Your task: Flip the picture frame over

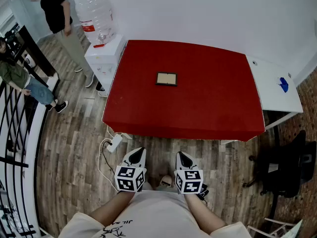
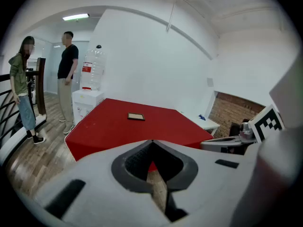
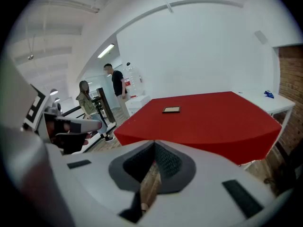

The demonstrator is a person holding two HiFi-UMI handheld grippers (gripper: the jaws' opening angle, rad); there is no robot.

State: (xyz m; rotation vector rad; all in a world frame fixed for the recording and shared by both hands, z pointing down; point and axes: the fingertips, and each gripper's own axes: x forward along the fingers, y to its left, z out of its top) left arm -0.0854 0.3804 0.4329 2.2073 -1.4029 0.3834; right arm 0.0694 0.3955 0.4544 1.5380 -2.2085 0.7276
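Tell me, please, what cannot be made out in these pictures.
- Frame: too small in every view to tell which face is up.
- Blue item on the white side table: too small to identify, head view.
- Table legs: hidden under the red cloth, all views.
- Bystander at the head view's left edge: partly cut off.

One picture frame [image 1: 166,79], one red worktop [image 1: 148,113], two tools.
The tools: one left tool [image 1: 138,152], one right tool [image 1: 183,156]. Around them: one white side desk [image 1: 277,102] carrying one blue object [image 1: 283,84], one water dispenser [image 1: 101,59] with one bottle [image 1: 96,18], one black office chair [image 1: 286,168], one power strip [image 1: 115,143], and two people: a person in black [image 1: 59,14] and a person in green [image 1: 17,76].
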